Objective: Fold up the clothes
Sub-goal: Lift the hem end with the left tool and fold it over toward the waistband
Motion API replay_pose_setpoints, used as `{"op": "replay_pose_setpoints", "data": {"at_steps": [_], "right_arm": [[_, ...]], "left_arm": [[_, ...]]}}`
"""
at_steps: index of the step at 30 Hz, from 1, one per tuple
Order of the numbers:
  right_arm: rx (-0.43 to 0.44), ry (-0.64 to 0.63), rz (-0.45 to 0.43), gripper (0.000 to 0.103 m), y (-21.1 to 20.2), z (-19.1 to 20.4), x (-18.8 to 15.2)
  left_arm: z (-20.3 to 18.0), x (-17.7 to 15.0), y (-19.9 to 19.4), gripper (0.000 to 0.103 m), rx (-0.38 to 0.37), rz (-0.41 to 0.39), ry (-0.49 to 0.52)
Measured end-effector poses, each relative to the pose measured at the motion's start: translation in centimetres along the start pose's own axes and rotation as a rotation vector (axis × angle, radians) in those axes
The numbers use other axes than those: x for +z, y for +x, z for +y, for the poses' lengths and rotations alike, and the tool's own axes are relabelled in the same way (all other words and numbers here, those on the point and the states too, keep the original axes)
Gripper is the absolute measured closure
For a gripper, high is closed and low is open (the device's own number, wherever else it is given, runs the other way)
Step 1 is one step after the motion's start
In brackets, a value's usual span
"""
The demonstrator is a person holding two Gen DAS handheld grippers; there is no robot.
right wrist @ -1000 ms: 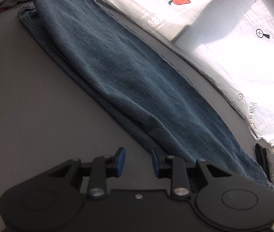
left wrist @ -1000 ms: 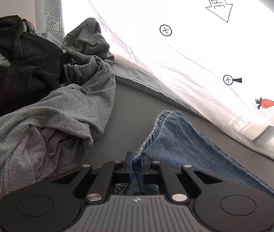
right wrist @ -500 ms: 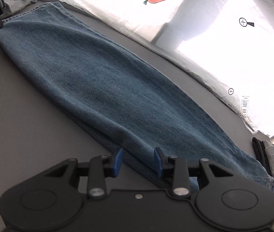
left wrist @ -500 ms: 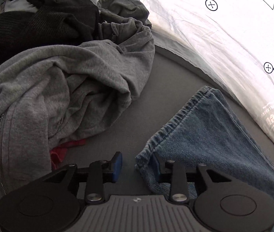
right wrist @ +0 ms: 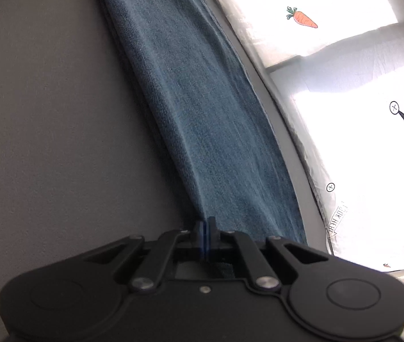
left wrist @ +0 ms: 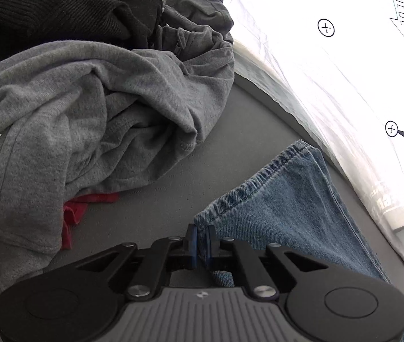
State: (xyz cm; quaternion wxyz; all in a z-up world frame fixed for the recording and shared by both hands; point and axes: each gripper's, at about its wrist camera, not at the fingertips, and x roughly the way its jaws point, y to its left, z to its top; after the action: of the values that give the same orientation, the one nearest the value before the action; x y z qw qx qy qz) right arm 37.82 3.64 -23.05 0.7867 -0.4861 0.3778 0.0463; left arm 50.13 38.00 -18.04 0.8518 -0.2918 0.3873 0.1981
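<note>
A pair of blue jeans lies folded lengthwise on the grey table. In the left wrist view my left gripper is shut on the near corner of the hemmed leg end. In the right wrist view the jeans run as a long strip away from me, and my right gripper is shut on their near edge. Both hold the denim close to the table surface.
A pile of clothes sits left of the leg end: a grey zip hoodie, a black knit garment and a red cloth underneath. A white printed sheet borders the table's far side.
Both grippers were open half a second ago and have closed on the jeans. The right gripper moved in to the jeans' edge; the left closed on the hem corner.
</note>
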Motion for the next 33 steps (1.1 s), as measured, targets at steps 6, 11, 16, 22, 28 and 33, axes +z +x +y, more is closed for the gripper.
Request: {"op": "replay_pose_setpoints", "data": {"at_steps": [6,11,16,22,28,33], "right_arm": [[0.11,0.252,-0.028,0.057,-1.9,-2.9,0.7],[0.195,0.444,-0.005,0.053,-1.8,-4.1,1.5],[0.214,0.564,0.004,0.053,-0.6,-5.1,1.3],[0.296,0.892,-0.018,0.054,1.7,-9.9,0.4],[0.587,1.174,-0.135,0.073,3.2,-13.6,2.8],[0.485,1.081,-0.139,0.078,4.5,-13.8,7.4]], "left_arm": [[1.2,-0.7,-1.4,0.064,-0.009,0.03,-0.067],[1.5,-1.5,-1.5,0.058,-0.063,0.017,-0.087],[-0.5,-1.4,-0.7,0.03,-0.086,0.006,-0.036],[-3.2,-1.8,-0.1,0.044,-0.011,-0.03,0.026],[-3.2,-2.1,-0.3,0.066,0.043,-0.042,0.07],[-3.0,-1.8,-0.3,0.068,0.049,-0.042,0.02]]}}
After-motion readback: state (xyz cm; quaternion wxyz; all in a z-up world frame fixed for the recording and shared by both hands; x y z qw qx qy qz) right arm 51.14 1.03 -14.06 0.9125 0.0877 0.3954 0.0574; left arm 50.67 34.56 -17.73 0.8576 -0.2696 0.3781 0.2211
